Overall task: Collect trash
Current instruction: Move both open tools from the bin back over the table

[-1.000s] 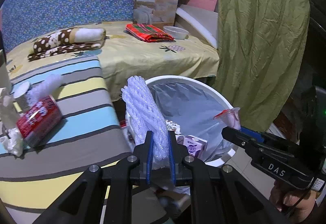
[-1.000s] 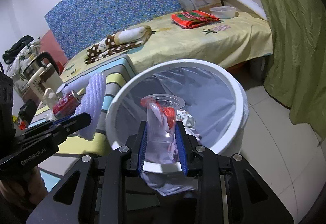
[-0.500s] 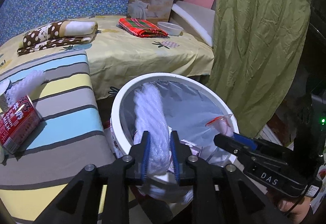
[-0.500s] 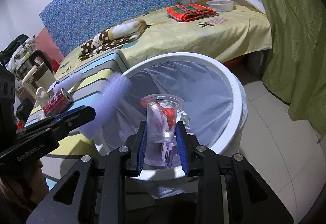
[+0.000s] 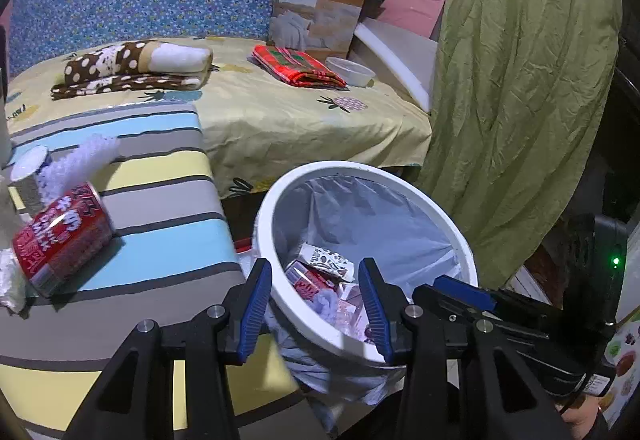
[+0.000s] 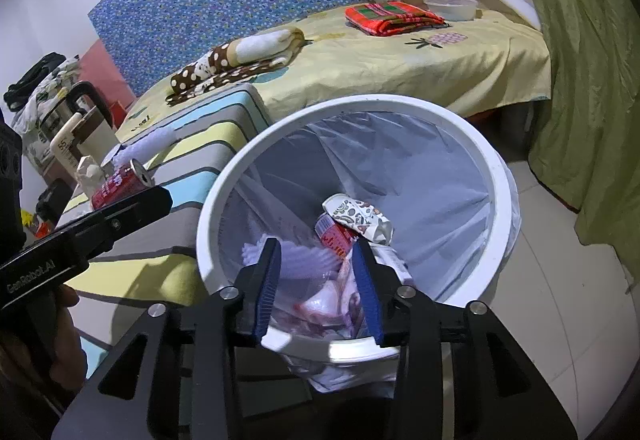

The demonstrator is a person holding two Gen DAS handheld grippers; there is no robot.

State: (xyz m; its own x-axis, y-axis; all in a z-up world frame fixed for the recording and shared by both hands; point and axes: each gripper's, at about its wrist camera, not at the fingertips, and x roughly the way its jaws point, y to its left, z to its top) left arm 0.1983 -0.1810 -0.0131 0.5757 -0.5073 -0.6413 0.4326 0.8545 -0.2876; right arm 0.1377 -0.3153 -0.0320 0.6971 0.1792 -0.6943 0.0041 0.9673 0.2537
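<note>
The white trash bin [image 5: 440, 199] with a grey liner stands beside the striped table; it also shows in the right wrist view [image 6: 400, 107]. My left gripper [image 5: 316, 304] is open and empty over the bin's near rim. My right gripper [image 6: 316, 280] is open and empty over the bin. Inside lie white foam netting [image 6: 296, 256], a clear plastic cup [image 6: 332, 296], a patterned paper cup [image 6: 356, 217] and a red carton [image 6: 334, 234]. A red can [image 5: 62, 236] and another foam net [image 5: 76, 163] lie on the striped table [image 5: 160, 207].
A bed with a yellow sheet [image 5: 280, 119] holds a spotted blanket, a red cloth, a bowl and a cardboard box. A green curtain [image 5: 520, 79] hangs right of the bin. A kettle [image 6: 76, 111] and bottles stand at the table's far left.
Both grippers opened over the bin. The foam netting dropped from my left gripper and the plastic cup from my right; both now lie inside the bin.
</note>
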